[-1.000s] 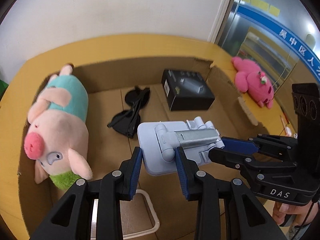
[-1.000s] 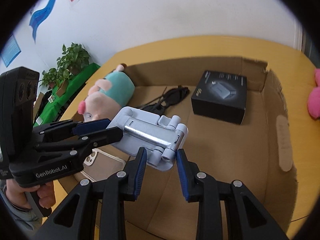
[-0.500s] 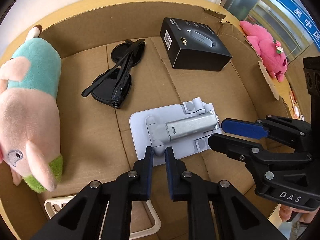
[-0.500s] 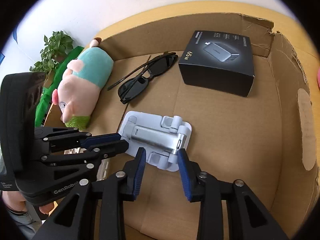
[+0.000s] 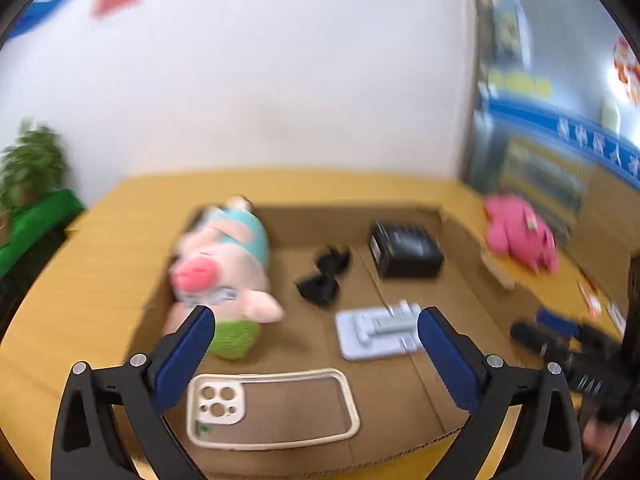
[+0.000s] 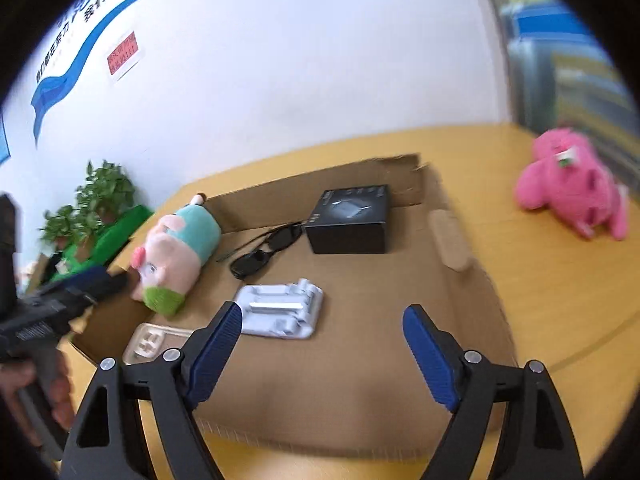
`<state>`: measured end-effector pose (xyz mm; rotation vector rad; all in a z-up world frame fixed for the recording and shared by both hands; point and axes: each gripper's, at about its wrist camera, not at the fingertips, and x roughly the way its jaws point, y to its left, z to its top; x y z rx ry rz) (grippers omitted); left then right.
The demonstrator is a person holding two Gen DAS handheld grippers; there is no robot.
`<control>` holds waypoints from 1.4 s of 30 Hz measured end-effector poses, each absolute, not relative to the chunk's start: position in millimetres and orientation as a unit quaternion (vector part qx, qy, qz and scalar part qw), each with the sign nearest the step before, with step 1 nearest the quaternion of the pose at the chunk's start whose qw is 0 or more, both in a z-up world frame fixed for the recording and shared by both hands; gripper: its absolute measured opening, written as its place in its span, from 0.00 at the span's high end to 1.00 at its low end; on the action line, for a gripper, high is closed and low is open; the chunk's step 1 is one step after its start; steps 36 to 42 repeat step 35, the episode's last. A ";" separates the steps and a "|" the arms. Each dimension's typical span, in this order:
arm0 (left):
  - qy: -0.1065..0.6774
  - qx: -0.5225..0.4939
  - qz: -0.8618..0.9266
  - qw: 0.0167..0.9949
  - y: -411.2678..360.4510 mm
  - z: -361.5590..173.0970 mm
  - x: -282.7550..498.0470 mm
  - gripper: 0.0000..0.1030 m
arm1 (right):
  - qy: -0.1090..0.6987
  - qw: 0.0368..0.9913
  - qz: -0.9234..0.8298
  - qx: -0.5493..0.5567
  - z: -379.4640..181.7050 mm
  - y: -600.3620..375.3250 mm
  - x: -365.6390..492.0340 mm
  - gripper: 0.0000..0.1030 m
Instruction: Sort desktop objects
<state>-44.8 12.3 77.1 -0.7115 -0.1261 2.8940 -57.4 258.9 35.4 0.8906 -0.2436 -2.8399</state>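
Observation:
A pale grey phone stand lies flat on the floor of a shallow cardboard box, free of both grippers. My left gripper hangs back above the box's near edge, jaws opening wide with nothing between them. My right gripper is also pulled back, its jaws opening and empty. In the box lie a pig plush, black sunglasses, a black carton and a cream phone case.
A pink plush lies on the yellow table to the right of the box. A potted plant stands on a green surface at the left. A white wall rises behind the table. Both views are motion-blurred.
Both grippers have let go of the phone stand, opened wide and drawn back and up from the box. The stand now lies flat on the box floor.

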 end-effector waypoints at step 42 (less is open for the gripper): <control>0.010 -0.222 0.974 -0.031 13.7 9.5 -32.3 0.00 | 0.007 0.061 -0.972 0.226 8.7 236.7 -29.5 0.08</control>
